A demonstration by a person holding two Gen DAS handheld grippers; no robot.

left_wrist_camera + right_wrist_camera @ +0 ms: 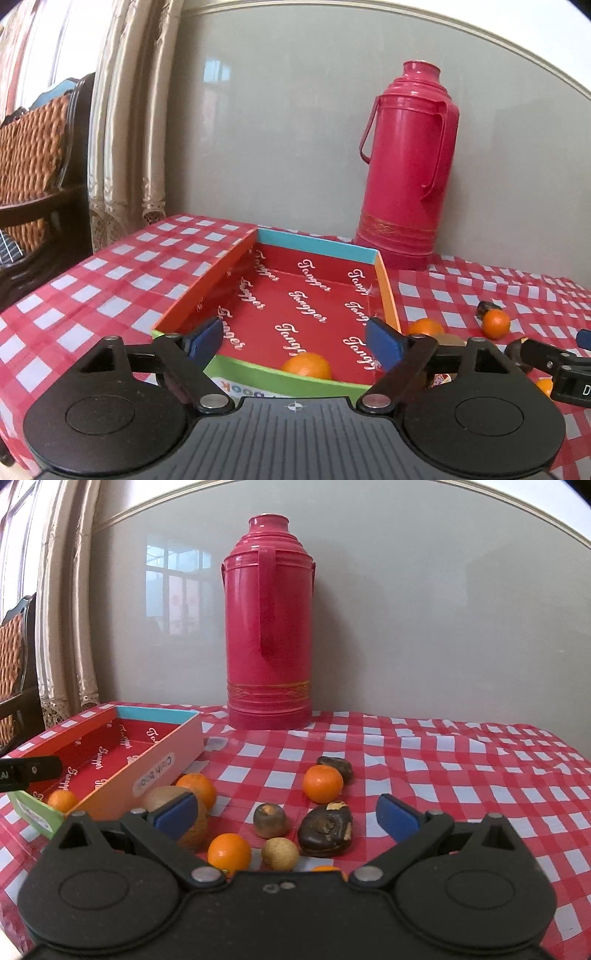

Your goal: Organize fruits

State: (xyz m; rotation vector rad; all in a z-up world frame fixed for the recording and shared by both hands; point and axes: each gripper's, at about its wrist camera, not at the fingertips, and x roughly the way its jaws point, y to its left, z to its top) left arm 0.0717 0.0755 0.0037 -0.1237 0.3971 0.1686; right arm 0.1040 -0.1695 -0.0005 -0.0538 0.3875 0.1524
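While the left tool (293,341) is hovering over the near end of the box (207,284), its blue pads are standing wide apart and gripping nothing. One orange (307,365) is lying inside the box, against the green near wall, between the two pads and slightly toward the right one. The box is sitting on the table (110,273), which is carrying a red and white checked cloth. Just outside the right wall of the box, another orange (424,326) is resting on the cloth, and a further orange (496,324) is lying well to the right of the left tool, touching a dark fruit (487,307) behind it. A red thermos (402,166) is standing upright behind the far right corner of the box.

In the right wrist view, the box (162,771) is lying to the left of the right tool (286,818), which is also spread wide and holding nothing. A brownish fruit (166,797) is sitting partly behind the left pad, with an orange (197,788) just behind it. Between the pads, going rightward, the following are lying on the cloth: an orange (229,853), a small tan fruit (280,853), a dull brown fruit (269,819), and a dark, damaged fruit (325,829). Farther back, an orange (322,783) is touching another dark fruit (336,766). The red thermos (269,627) is standing behind them all.
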